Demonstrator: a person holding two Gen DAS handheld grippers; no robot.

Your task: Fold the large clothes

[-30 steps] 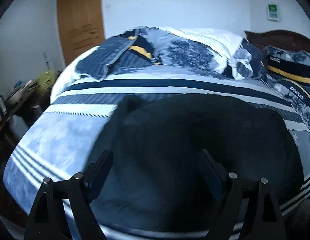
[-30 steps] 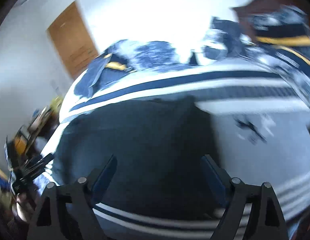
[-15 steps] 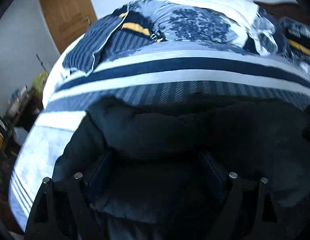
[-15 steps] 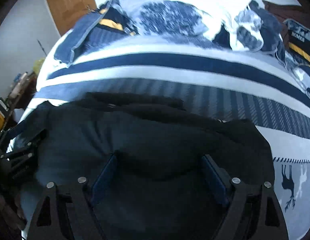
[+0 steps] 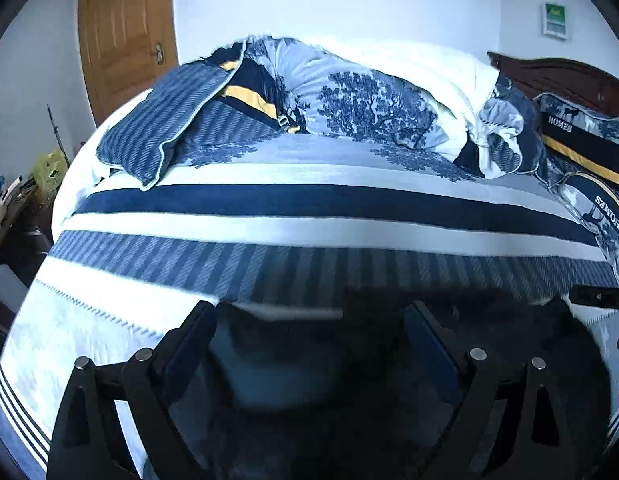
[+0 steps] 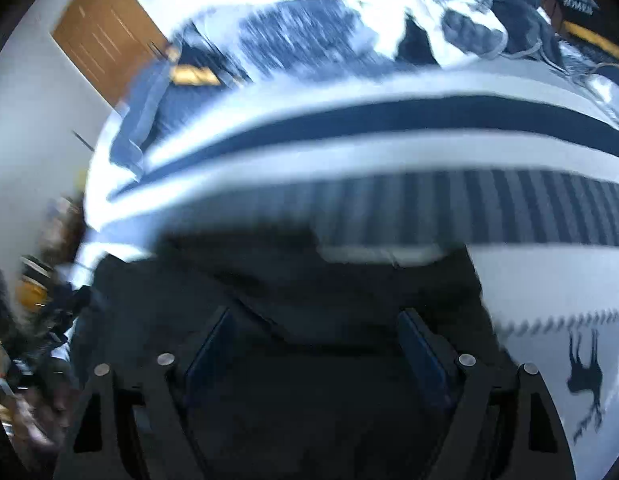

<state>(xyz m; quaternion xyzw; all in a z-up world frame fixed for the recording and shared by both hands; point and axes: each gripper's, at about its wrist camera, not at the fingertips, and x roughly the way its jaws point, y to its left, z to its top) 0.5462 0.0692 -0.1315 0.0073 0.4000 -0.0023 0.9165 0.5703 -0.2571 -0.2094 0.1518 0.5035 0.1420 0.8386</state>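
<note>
A large dark garment [image 5: 349,380] lies folded in a thick block on the near part of the striped bed; it also fills the lower part of the right wrist view [image 6: 309,300]. My left gripper [image 5: 309,332] is open, its fingers spread wide over the garment's left part. My right gripper [image 6: 313,340] is open over the garment's right part, with dark cloth between and below its fingers. The right gripper's tip shows at the right edge of the left wrist view [image 5: 597,297]. The right wrist view is blurred by motion.
The bed [image 5: 309,200] has a blue and white striped cover. A rumpled duvet [image 5: 369,96] and pillows [image 5: 585,136] lie at the far side. A wooden door [image 5: 125,36] is at the back left. A cluttered side table [image 5: 13,200] stands left of the bed.
The garment's far part has been brought over toward me, so it now lies as a shorter, thicker block. Both grippers have drawn back and tilted up, showing more of the bed.
</note>
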